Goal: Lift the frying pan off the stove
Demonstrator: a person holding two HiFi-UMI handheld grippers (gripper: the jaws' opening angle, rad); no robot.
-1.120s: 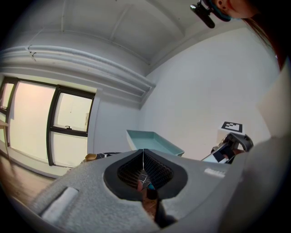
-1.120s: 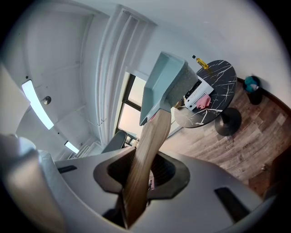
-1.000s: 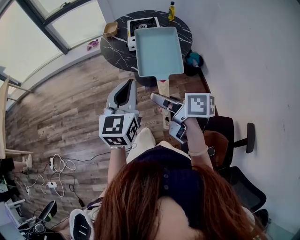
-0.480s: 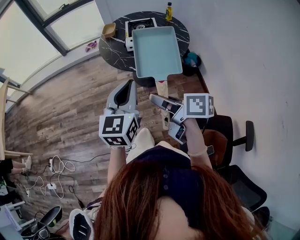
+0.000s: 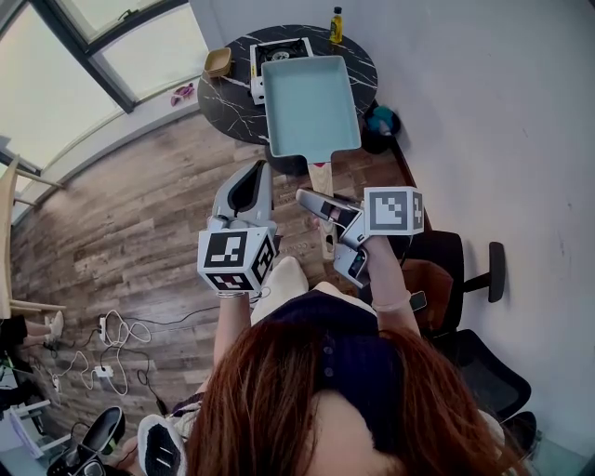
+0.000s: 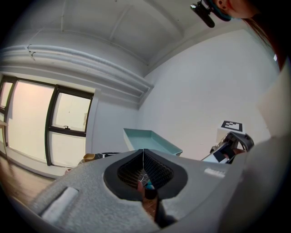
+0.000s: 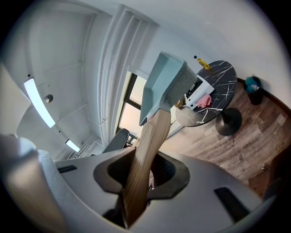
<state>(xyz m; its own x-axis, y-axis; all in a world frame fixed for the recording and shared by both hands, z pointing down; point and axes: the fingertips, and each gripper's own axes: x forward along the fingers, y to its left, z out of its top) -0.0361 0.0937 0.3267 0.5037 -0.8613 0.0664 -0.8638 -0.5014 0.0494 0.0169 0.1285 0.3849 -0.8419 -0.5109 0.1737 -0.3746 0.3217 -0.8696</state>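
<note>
A rectangular pale-teal frying pan [image 5: 311, 104] with a wooden handle [image 5: 323, 175] hangs in the air above the white portable stove [image 5: 279, 51] on the round black marble table [image 5: 223, 98]. My right gripper [image 5: 321, 206] is shut on the handle [image 7: 144, 154], with the pan [image 7: 163, 84] tilted up beyond it. My left gripper [image 5: 256, 172] hovers to the left of the handle, shut and holding nothing; its jaws meet in a line [image 6: 143, 152]. The pan [image 6: 150, 140] shows past it.
On the table stand a yellow bottle [image 5: 336, 24] and a small tan bowl [image 5: 218, 61]. A teal bin [image 5: 383, 119] sits on the wooden floor by the wall. A black chair [image 5: 451, 270] is at the right, cables [image 5: 116, 330] at the lower left.
</note>
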